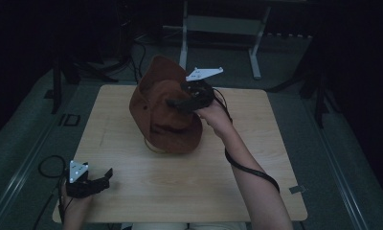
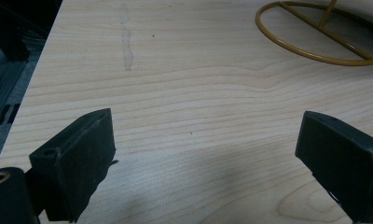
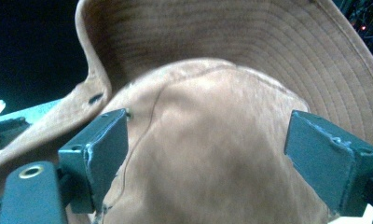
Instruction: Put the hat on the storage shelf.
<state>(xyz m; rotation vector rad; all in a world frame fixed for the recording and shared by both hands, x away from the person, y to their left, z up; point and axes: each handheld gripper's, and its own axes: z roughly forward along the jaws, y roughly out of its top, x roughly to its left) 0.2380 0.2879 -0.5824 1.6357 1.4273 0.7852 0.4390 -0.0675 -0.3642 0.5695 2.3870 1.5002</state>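
A brown wide-brimmed hat (image 1: 163,112) sits raised on a gold wire stand (image 2: 315,37) near the middle of the light wooden table (image 1: 180,187). My right gripper (image 1: 174,102) is at the hat's right side, up against the crown. In the right gripper view its jaws stand wide open (image 3: 205,154), with the rounded crown (image 3: 208,107) bulging between them and the brim (image 3: 250,37) curling up behind. My left gripper (image 1: 106,178) rests at the table's near left corner. It is open (image 2: 205,154), with bare wood between its jaws.
The stand's round base ring lies flat on the wood ahead of the left gripper. A black cable (image 1: 249,167) hangs from the right forearm over the table. White metal frame legs (image 1: 218,28) stand on the grey floor beyond the table's far edge.
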